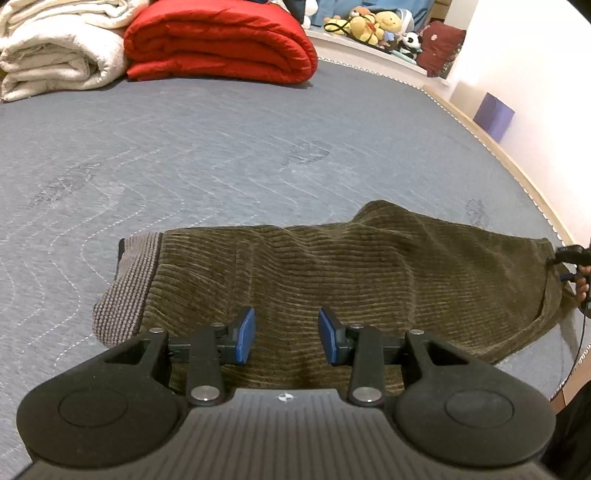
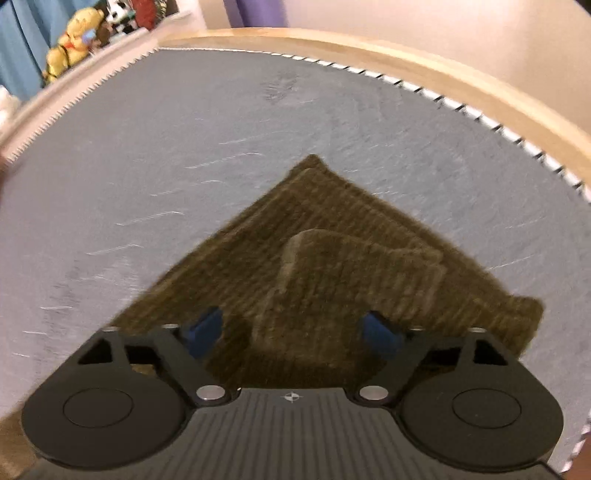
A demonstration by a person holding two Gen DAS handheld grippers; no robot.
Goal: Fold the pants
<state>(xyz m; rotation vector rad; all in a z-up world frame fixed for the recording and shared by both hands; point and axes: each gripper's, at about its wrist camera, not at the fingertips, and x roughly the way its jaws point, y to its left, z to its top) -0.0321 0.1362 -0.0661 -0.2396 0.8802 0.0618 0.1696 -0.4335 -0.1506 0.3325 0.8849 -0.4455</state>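
Observation:
Olive corduroy pants [image 1: 332, 266] lie lengthwise across the grey-blue mattress [image 1: 221, 147], with the grey striped waistband [image 1: 125, 288] at the left. My left gripper [image 1: 286, 332] hovers over the near edge of the pants by the waist, open, with nothing between its blue pads. In the blurred right wrist view, the leg ends of the pants [image 2: 332, 221] form a corner, and a smaller folded layer [image 2: 351, 280] lies on top. My right gripper [image 2: 291, 332] is open just above that layer, its pads clear of the cloth. It also shows at the pants' right end [image 1: 567, 275], held by a hand.
A red quilt [image 1: 221, 40] and a white blanket [image 1: 55, 48] are stacked at the far side of the bed. Plush toys [image 1: 373, 24] sit on a ledge behind. A wooden bed edge [image 2: 406, 62] runs close beyond the leg ends. A purple box [image 1: 493, 116] stands by the wall.

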